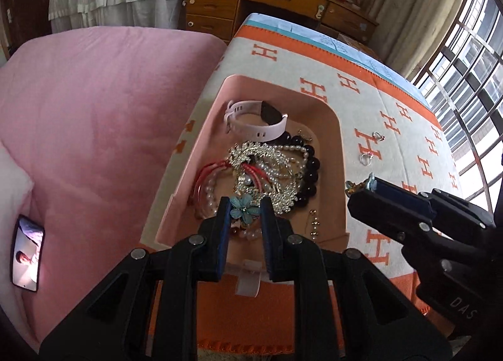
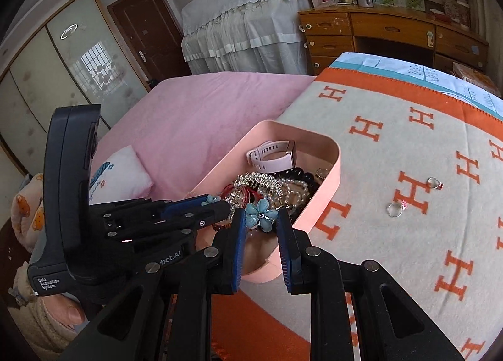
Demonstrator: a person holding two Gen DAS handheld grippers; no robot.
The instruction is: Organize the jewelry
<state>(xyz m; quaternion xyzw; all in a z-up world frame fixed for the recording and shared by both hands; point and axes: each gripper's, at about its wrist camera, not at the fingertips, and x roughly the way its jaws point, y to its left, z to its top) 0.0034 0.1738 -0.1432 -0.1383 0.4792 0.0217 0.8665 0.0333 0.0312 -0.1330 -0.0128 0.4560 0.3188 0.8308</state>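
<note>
My left gripper (image 1: 245, 214) is shut on a blue flower earring (image 1: 244, 207) just above the near end of the pink tray (image 1: 342, 172). My right gripper (image 2: 261, 221) is shut on a matching blue flower earring (image 2: 261, 213) over the tray's near right rim (image 2: 333, 172). Each gripper shows in the other's view, right gripper (image 1: 367, 185) and left gripper (image 2: 220, 200). In the tray lie a pale pink watch (image 1: 251, 122), a black bead bracelet (image 1: 309, 166), pearl strands, silver brooches and a red cord. Two rings (image 2: 435, 183) (image 2: 394, 208) lie on the blanket to its right.
The tray sits on an orange and cream H-pattern blanket (image 2: 408, 235). A pink bed (image 1: 94, 109) with a lit phone (image 1: 28, 257) and a small pillow (image 2: 122, 172) lies to the left. A wooden desk (image 2: 393, 30) stands behind, and windows are at the right.
</note>
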